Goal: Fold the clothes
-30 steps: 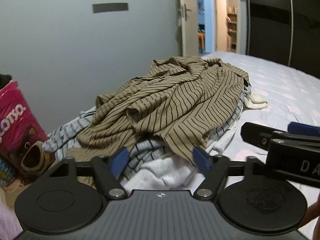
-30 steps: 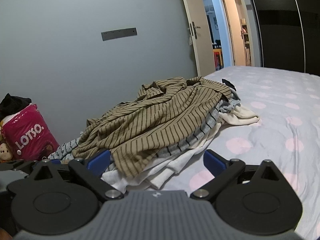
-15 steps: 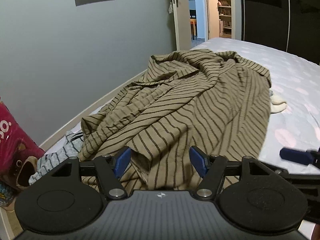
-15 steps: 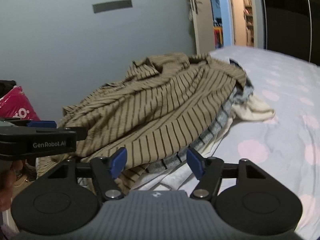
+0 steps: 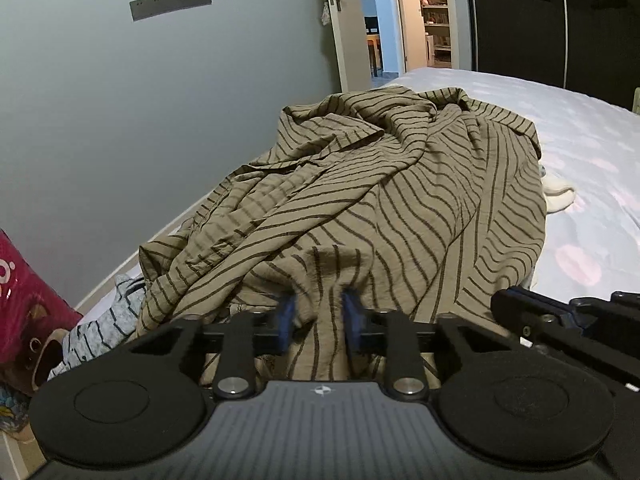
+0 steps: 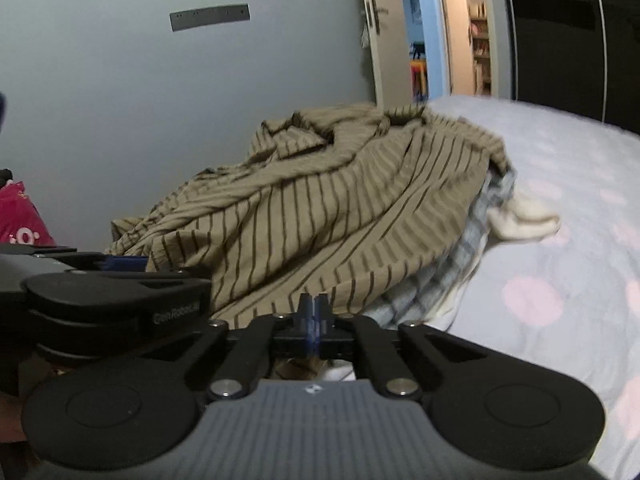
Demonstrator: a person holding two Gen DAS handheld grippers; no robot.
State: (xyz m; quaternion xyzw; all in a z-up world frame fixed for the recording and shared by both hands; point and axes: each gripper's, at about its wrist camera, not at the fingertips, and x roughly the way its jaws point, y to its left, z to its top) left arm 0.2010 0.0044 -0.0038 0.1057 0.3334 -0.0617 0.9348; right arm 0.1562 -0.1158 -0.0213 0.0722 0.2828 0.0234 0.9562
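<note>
A tan garment with dark stripes (image 5: 400,208) lies crumpled on top of a heap of clothes on the bed, also seen in the right wrist view as the tan garment (image 6: 340,208). My left gripper (image 5: 319,316) is shut on a bunched fold at the garment's near edge. My right gripper (image 6: 314,312) has its blue pads pressed together at the near hem, further right along the same edge. In the left wrist view the right gripper (image 5: 504,300) shows at the garment's right border. Beneath lie a grey checked garment (image 6: 472,240) and a cream one (image 6: 524,216).
The bed sheet (image 5: 580,264) is pale with pink dots and stretches to the right. A pink bag (image 5: 24,300) stands on the floor at the left by the grey wall. A grey striped garment (image 5: 104,332) hangs off the left bed edge. An open door (image 5: 340,32) is behind.
Both grippers moved forward to the striped garment's near edge and went from open to shut. A fold of the fabric is now bunched between the left gripper's pads.
</note>
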